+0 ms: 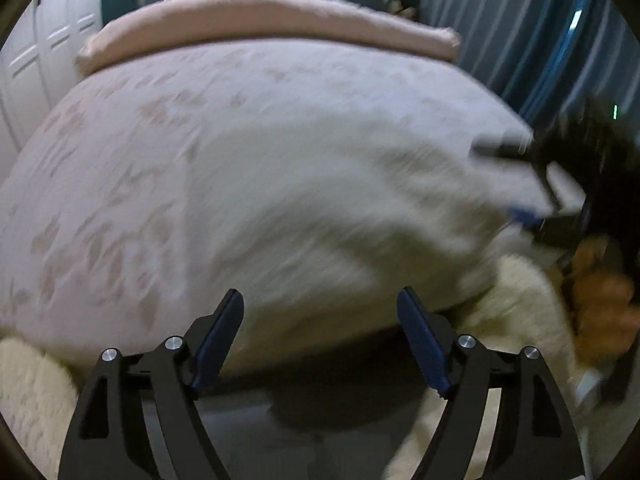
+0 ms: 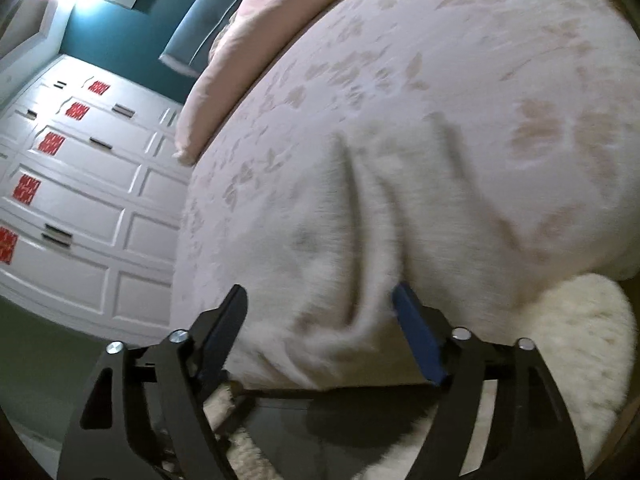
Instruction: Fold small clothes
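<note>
The left gripper (image 1: 320, 300) stood with its blue-padded jaws spread wide and nothing between them, hovering over the near edge of the bed. A white, soft cloth garment (image 1: 340, 200) lay spread on the pale pink bedspread with a faded leaf print (image 1: 120, 152), blurred by motion. Only the left wrist view showed the right gripper (image 1: 516, 184) from outside, at the garment's far right edge, dark and smeared, its jaws apart. That view also took in a folded pink blanket (image 1: 260, 16) at the head of the bed, striped blue curtains (image 1: 500, 20) and an orange plush toy (image 1: 600, 288) on the cream fluffy rug (image 1: 512, 300).

The right wrist view alone showed the white panelled wardrobe with red stickers (image 2: 80, 168) and the teal wall (image 2: 120, 32). There the right gripper (image 2: 320, 300) was released too, the creased garment (image 2: 360, 220) lying just beyond its pads, its hem close to the right finger; whether they touched could not be told.
</note>
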The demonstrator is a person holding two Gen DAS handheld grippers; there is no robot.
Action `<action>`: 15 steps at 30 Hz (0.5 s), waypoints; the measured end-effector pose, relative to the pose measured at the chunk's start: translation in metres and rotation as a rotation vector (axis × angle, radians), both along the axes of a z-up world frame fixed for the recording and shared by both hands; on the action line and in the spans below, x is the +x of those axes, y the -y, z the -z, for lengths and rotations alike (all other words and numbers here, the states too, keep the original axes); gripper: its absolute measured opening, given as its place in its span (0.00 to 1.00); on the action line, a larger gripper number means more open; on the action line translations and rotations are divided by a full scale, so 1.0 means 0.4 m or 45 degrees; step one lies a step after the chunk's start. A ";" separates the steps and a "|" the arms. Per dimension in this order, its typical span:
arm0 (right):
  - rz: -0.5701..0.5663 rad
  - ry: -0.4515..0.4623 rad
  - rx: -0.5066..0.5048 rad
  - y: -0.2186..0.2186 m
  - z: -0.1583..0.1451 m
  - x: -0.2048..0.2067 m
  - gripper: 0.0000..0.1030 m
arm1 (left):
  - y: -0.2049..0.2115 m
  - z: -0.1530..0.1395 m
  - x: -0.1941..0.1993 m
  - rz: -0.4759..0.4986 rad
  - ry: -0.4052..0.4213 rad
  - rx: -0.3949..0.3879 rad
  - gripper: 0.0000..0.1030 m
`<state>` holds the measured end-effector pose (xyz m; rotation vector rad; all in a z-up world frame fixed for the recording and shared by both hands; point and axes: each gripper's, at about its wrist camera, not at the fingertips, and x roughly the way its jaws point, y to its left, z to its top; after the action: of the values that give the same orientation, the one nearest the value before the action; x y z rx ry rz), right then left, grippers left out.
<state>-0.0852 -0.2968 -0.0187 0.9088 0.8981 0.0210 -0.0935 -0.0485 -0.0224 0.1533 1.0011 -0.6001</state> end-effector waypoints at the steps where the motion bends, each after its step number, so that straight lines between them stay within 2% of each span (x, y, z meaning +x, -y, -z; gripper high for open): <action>1: -0.018 -0.031 -0.001 -0.010 0.009 0.025 0.76 | -0.013 0.013 0.002 -0.013 -0.023 0.009 0.74; 4: -0.066 -0.127 -0.026 -0.035 0.045 0.077 0.72 | -0.044 0.045 0.007 -0.057 -0.087 0.019 0.74; 5: -0.082 -0.148 -0.027 -0.046 0.055 0.089 0.53 | -0.050 0.050 0.010 -0.071 -0.104 0.016 0.74; 6: -0.099 -0.175 -0.053 -0.061 0.057 0.103 0.26 | -0.058 0.055 0.017 -0.092 -0.114 0.009 0.74; 7: -0.112 -0.159 -0.087 -0.070 0.045 0.107 0.22 | -0.066 0.058 0.023 -0.115 -0.114 0.004 0.74; 8: -0.126 -0.098 -0.117 -0.076 0.015 0.100 0.20 | -0.072 0.059 0.026 -0.131 -0.109 0.003 0.74; 9: -0.127 0.031 -0.139 -0.079 -0.043 0.082 0.19 | -0.080 0.058 0.033 -0.154 -0.104 0.005 0.73; 12: -0.109 0.307 -0.090 -0.063 -0.174 0.006 0.18 | -0.099 0.049 0.045 -0.182 -0.132 -0.030 0.72; 13: -0.079 0.343 -0.115 -0.053 -0.193 -0.020 0.18 | -0.102 0.049 0.047 -0.183 -0.143 -0.042 0.72; 14: -0.035 0.332 -0.173 -0.040 -0.190 -0.045 0.18 | -0.101 0.049 0.049 -0.193 -0.140 -0.031 0.72; 15: -0.008 0.274 -0.231 -0.023 -0.160 -0.052 0.18 | -0.100 0.054 0.050 -0.195 -0.136 -0.020 0.72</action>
<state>-0.1060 -0.2877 0.0454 0.7194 0.6906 0.0413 -0.0736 -0.0086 -0.0439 0.0301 1.1003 -0.4796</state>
